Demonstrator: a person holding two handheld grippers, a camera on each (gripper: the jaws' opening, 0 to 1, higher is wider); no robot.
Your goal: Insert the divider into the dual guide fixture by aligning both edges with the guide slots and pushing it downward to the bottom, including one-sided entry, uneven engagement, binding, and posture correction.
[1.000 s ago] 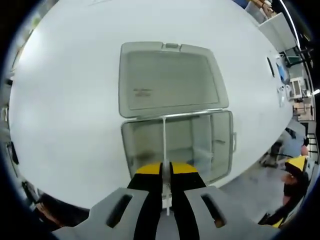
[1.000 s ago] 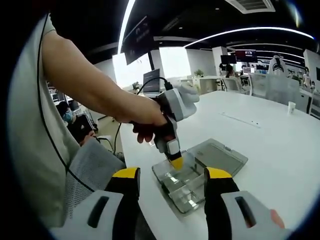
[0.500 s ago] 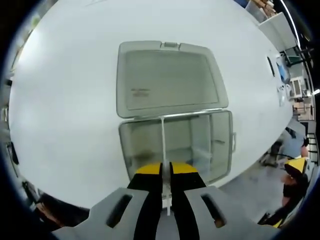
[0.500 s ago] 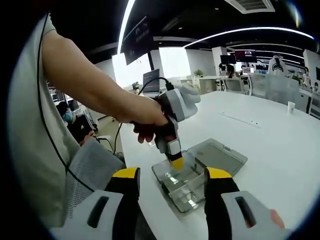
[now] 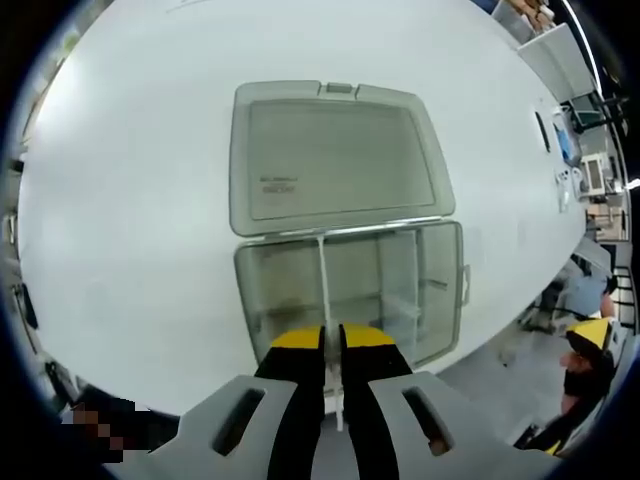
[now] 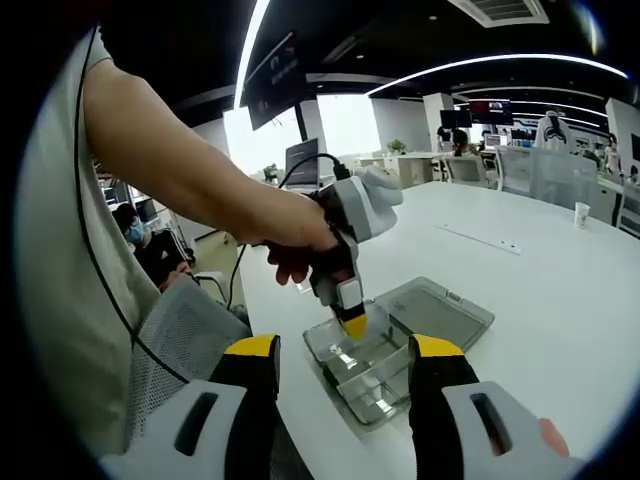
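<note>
Two tools are in play, and I log them left to right. The left tool (image 5: 332, 345) has its yellow-tipped jaws closed on the divider (image 5: 324, 290), a thin clear plate seen edge-on as a pale line running straight ahead from between the jaws toward the hinge side of the clear fixture box (image 5: 440, 300). The box sits open on the white tabletop (image 5: 130, 200), its lid (image 5: 335, 155) folded flat beyond it. The divider's long axis lies along the tool's own forward line, across the short span of the box, with its far end meeting the rear wall near the hinge and its near end held at the front wall. Whether both edges sit in their guide slots, and how deep, cannot be read from this angle. In the right gripper view the left tool (image 6: 353, 325) stands nearly vertical over the box (image 6: 375, 375), gripped by the person's hand (image 6: 290, 250). The right tool (image 6: 340, 365) hangs back with jaws wide apart and empty, well short of the box. Judgement: the left tool is much the nearer and carries the push; the coming move is straight down along the slots, with any tilt corrected first.
</note>
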